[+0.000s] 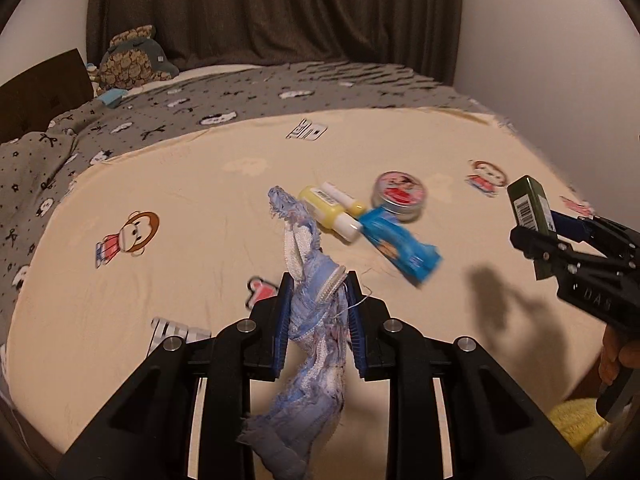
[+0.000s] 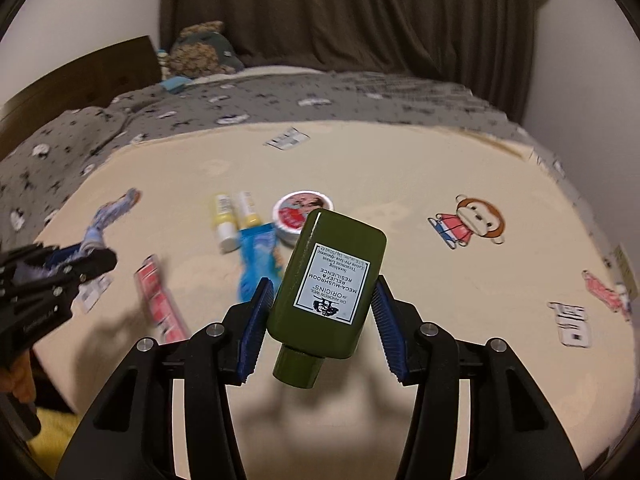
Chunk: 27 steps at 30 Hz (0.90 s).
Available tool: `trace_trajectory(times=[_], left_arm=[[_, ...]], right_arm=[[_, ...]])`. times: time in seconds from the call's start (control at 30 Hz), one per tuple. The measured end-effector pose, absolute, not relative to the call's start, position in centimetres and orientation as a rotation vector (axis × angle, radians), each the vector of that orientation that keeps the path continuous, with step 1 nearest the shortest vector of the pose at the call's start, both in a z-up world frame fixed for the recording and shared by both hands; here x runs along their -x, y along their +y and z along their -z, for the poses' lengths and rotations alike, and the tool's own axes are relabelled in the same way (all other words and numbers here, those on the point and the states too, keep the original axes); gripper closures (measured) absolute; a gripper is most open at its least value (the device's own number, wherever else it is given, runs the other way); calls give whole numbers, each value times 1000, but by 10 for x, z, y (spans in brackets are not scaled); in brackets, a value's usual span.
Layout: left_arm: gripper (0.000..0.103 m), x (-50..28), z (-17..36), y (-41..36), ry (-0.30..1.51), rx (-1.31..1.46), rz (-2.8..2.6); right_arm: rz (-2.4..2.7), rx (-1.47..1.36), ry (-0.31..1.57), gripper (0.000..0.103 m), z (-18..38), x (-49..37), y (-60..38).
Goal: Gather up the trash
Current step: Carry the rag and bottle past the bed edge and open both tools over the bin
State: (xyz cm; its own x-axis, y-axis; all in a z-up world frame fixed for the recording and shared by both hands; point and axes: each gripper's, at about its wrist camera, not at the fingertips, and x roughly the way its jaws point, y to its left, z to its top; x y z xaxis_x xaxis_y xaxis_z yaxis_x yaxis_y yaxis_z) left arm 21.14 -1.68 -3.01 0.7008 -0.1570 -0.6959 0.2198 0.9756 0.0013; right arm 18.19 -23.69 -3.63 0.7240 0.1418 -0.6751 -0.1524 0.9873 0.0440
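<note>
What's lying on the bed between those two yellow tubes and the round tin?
Nothing: in the right wrist view, bare cream sheet separates the yellow tubes from the round tin. The blue packet lies just nearer the camera, below that gap.

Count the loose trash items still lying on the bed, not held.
4: two small yellow bottles side by side mid-bed, a round tin just beyond them on the right, and a blue wrapper in front of them. More may be out of view.
</note>
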Motion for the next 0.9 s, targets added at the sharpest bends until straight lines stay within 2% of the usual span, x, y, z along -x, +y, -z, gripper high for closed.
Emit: trace_trajectory(times=[0.2,0.37,0.63,0.9], left_arm=[[79,-138,22,-20,720,-99,244],[79,-90,31,-24,716,-96,283],[79,-28,70,-31,772,-98,324],[79,-2,140,-28,964,-74,357]], right_arm=[[-213,42,681,52,21,-106,-234],[-236,52,671,52,29,-53,-230],[-236,27,733,52,69,-2,-222],[-223,-18,903,52,138,20,-216]])
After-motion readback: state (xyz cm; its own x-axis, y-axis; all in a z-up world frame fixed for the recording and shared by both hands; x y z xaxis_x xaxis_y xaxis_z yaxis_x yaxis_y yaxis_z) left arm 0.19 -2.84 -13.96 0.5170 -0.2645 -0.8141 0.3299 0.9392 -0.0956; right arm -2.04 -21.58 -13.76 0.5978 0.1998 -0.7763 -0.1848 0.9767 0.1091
